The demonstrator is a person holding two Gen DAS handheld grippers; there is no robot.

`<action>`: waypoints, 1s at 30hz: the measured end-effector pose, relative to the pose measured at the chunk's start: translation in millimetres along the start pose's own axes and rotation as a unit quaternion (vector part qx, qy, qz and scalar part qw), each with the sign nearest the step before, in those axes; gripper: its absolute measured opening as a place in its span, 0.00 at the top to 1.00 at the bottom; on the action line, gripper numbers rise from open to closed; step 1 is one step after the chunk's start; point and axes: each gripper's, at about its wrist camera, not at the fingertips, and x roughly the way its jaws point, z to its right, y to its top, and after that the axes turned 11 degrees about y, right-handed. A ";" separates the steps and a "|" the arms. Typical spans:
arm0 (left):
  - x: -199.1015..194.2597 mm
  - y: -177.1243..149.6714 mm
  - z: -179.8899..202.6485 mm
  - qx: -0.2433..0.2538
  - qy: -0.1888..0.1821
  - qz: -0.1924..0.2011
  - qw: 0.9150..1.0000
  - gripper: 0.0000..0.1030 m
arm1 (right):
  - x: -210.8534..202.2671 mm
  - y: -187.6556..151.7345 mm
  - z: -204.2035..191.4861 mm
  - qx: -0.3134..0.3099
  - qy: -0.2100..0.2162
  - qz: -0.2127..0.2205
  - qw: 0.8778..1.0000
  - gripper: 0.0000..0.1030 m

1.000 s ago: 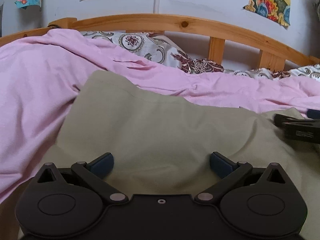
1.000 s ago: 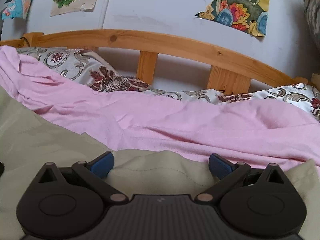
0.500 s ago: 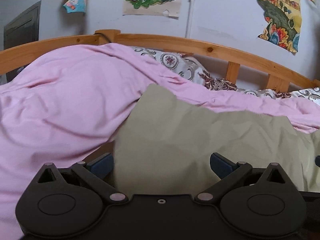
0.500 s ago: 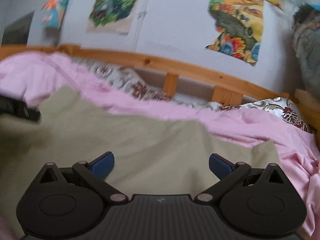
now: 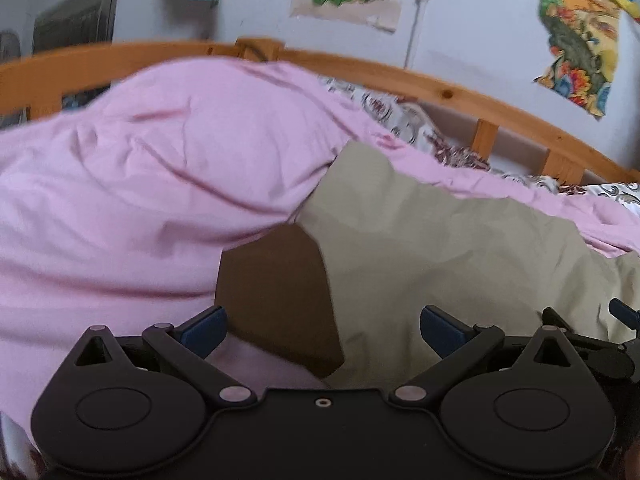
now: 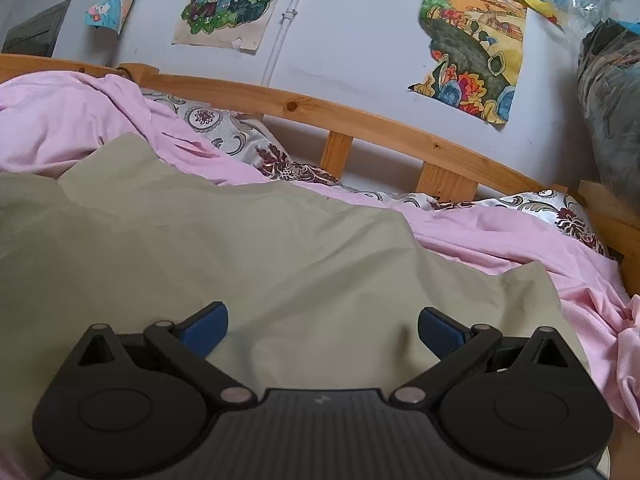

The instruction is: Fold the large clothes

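Khaki garment (image 6: 248, 248) lies beneath the right hand-held gripper (image 6: 322, 330).

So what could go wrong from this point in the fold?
Both tongs, left and right, are open, so the khaki garment is held by neither and may slump. A grab could also pinch the pink sheet beneath. The brown patch at its edge could fold unevenly.

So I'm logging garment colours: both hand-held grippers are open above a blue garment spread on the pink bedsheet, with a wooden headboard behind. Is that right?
Not quite: the garment is khaki-beige, not blue; only the gripper pads are blue. The right wrist view shows it clearly. The rest holds: the left hand-held gripper and right hand-held gripper are open above it, it lies on the pink bedsheet, and the wooden headboard stands behind.
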 end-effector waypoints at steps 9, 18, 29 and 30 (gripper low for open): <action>28.3 6.6 -3.0 -0.032 0.013 -0.060 0.998 0.01 | -8.2 4.0 5.7 0.014 0.009 0.003 1.000 0.00; 33.7 9.1 5.9 -0.027 0.023 -0.070 0.997 0.01 | -38.9 11.7 11.6 -0.040 -0.007 0.000 0.999 0.00; 61.0 -8.9 -1.9 -0.100 -0.035 -0.083 0.991 0.01 | -25.1 -11.5 20.6 0.033 0.018 -0.027 0.999 0.00; 61.4 -8.9 -2.1 -0.107 -0.038 -0.084 0.990 0.02 | -25.8 -12.3 20.5 0.033 0.018 -0.025 0.999 0.00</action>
